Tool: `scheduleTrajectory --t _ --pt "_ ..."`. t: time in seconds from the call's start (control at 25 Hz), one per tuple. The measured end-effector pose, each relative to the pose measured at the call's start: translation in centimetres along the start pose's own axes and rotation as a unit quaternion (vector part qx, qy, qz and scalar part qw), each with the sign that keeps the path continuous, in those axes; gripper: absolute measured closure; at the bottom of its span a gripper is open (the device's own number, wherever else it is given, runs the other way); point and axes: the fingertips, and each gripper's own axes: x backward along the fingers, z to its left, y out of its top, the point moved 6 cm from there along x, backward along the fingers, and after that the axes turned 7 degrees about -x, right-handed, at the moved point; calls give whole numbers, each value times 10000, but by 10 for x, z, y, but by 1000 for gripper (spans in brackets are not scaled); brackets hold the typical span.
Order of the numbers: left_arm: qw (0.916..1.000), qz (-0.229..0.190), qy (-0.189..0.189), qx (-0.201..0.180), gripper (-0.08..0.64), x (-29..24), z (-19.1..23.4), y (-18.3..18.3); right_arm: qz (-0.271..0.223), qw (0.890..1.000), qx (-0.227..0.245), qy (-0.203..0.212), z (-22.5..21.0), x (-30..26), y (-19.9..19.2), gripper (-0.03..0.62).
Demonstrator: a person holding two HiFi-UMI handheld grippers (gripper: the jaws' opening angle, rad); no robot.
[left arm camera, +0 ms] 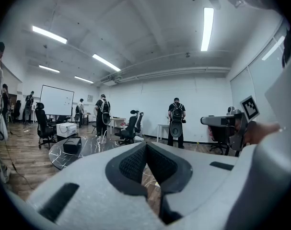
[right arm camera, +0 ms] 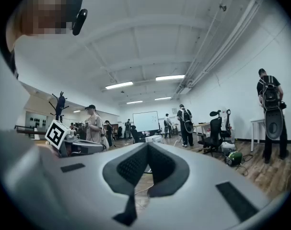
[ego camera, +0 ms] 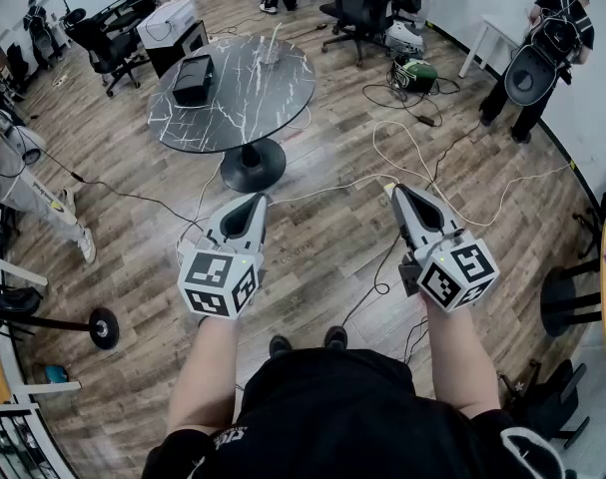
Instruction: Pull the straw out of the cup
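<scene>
The head view looks steeply down, left gripper point(ego camera: 256, 201) and right gripper point(ego camera: 393, 190) close, counter point(ego camera: 233, 98) farther ahead. Both gripper views look roughly level across the room; the left shares that counter.

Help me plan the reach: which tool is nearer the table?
Left. The left tool faces the table straight ahead; the right tool is farther off to its right.

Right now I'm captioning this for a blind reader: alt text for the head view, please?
A person holds the left gripper and the right gripper, both shut and empty, over a wooden floor. Ahead stands a round dark table with a black box and a cup on it.
</scene>
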Motion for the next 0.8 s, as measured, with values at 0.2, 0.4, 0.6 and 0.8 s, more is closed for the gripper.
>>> scheduleTrajectory --t 0.2,0.4,0.6,0.8 --pt "9999 98 41 27 552 -11 -8 -2 7 10000 5 -43 -17 9 1 592" --pt "9996 190 117 184 552 -21 -16 -1 -42 9998 -17 -168 -42 23 3 592" --pt "9994 214 255 128 552 -38 -26 0 43 9994 230 -268 -79 41 7 592" --pt "9983 72 577 -44 551 -52 -31 7 113 9988 420 -216 -99 47 11 589"
